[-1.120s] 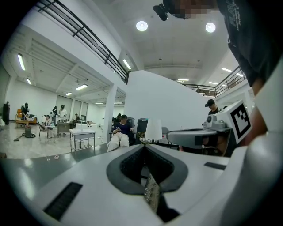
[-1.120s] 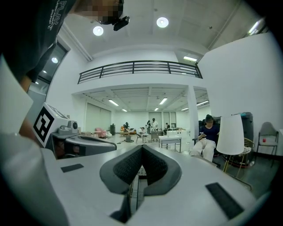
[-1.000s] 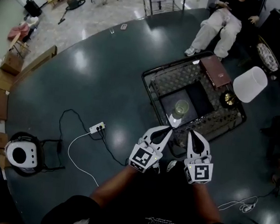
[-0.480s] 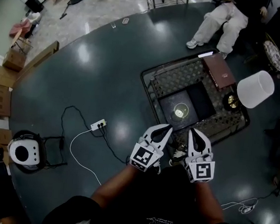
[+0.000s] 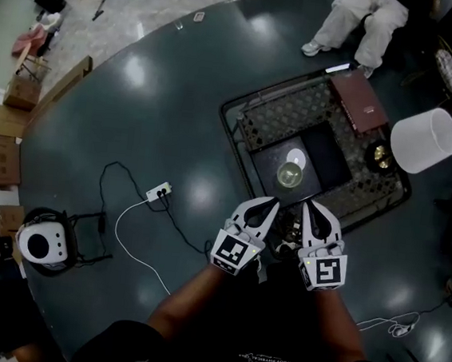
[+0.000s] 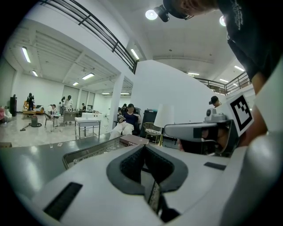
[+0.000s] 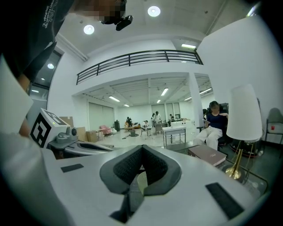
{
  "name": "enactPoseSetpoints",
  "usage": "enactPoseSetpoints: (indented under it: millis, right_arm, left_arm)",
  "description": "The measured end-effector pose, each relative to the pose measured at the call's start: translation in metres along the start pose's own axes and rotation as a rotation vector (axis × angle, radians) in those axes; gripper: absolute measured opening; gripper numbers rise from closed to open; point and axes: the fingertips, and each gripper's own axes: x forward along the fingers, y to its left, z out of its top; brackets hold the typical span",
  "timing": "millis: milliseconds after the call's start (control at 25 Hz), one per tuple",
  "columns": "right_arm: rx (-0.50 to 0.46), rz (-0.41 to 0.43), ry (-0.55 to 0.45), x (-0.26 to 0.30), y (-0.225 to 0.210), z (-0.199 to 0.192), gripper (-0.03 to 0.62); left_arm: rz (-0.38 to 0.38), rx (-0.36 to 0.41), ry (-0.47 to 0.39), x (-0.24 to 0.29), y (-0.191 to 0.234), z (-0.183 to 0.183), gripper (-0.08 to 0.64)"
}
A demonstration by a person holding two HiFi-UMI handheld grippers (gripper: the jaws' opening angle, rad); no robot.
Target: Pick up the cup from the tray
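A clear glass cup (image 5: 290,175) stands upright on a dark square tray (image 5: 330,156) inside the metal-framed low table (image 5: 241,109). My left gripper (image 5: 267,206) and right gripper (image 5: 309,208) hang side by side just short of the table's near edge, tips towards the cup and a short way from it. Both are shut with nothing between the pads. In the left gripper view the jaws (image 6: 143,149) meet and hide the cup. The right gripper's jaws (image 7: 142,152) also meet, and the cup does not show there.
A brown book (image 5: 359,102) lies at the table's far corner, and a lamp with a white shade (image 5: 423,139) stands at its right. A seated person (image 5: 357,18) is beyond. A power strip (image 5: 158,191) with cables and a white appliance (image 5: 36,242) lie on the floor to the left.
The table and cup have drawn closer to the gripper tips as the view moved forward. Both grippers stayed shut and side by side.
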Motion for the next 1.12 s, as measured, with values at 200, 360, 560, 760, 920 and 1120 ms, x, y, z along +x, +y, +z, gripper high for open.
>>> enactPoseSetpoints:
  millis: [200, 360, 560, 760, 920, 1120]
  right_arm:
    - [0.01, 0.013, 0.025, 0.009, -0.006, -0.012, -0.002]
    - [0.008, 0.019, 0.052, 0.017, -0.011, -0.018, -0.002]
    - [0.032, 0.016, 0.071, 0.023, -0.014, -0.024, -0.002]
    - [0.029, 0.027, 0.073, 0.026, -0.015, -0.029, -0.002]
    - [0.046, 0.02, 0.087, 0.024, -0.015, -0.035, -0.002]
    - [0.056, 0.015, 0.089, 0.024, -0.017, -0.039, -0.002]
  left_arm:
    - [0.007, -0.009, 0.013, 0.015, 0.006, -0.011, 0.011]
    - [0.02, -0.01, 0.03, 0.022, 0.013, -0.021, 0.011]
    - [0.055, 0.091, 0.046, 0.029, 0.021, -0.022, 0.014]
    - [0.06, 0.136, 0.096, 0.035, 0.02, -0.038, 0.136]
    - [0.055, 0.106, 0.138, 0.041, 0.016, -0.056, 0.261]
    - [0.063, 0.07, 0.195, 0.058, 0.021, -0.081, 0.372]
